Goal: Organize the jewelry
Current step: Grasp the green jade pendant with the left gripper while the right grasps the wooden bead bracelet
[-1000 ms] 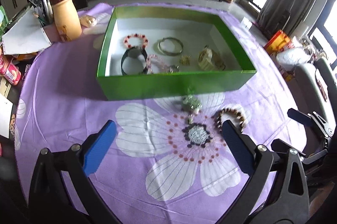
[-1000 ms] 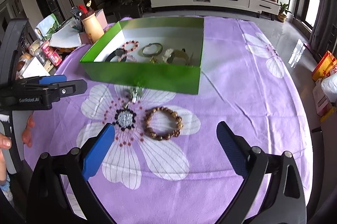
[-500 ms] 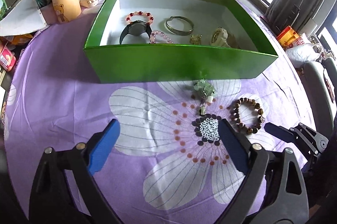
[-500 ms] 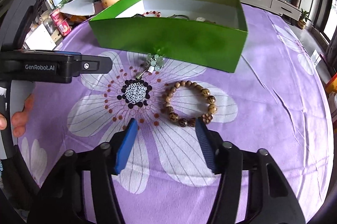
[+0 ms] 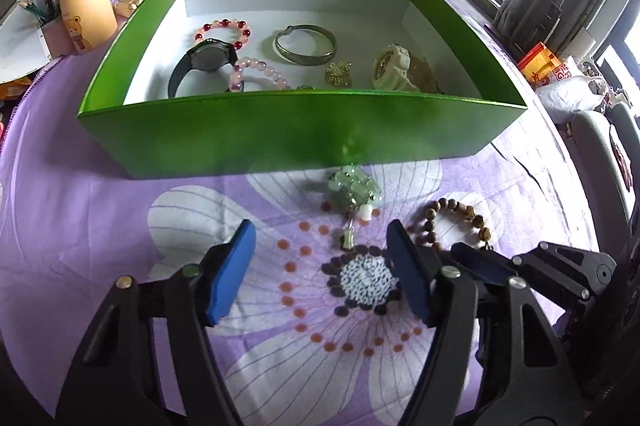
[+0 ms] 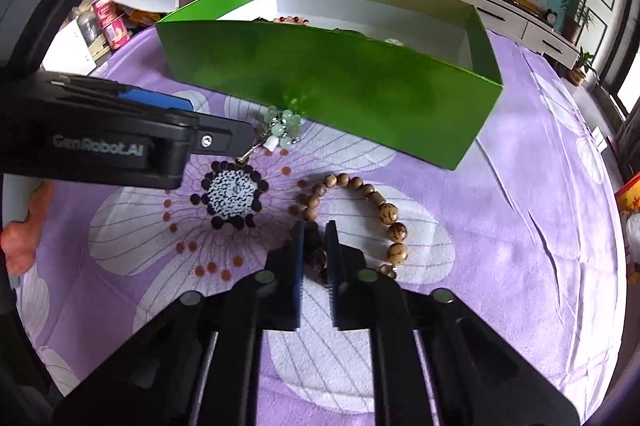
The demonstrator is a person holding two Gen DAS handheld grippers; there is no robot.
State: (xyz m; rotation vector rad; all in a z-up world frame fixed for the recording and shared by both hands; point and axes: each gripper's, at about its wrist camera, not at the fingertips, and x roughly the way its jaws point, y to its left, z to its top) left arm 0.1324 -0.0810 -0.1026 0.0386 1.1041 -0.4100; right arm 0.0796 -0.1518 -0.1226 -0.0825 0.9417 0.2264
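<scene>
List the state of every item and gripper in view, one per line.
left gripper: open, low over the cloth, holding nothing
right gripper: shut on the wooden bead bracelet
wooden bead bracelet: on the cloth, outside the box
jade bead charm: loose on the cloth
green box: lidless, jewelry inside

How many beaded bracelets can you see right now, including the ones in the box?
3. The red-and-pink bracelet and the pale pink bracelet are inside the green box; the wooden bead bracelet is outside, pinched by the right gripper. The wall may hide others.
</scene>
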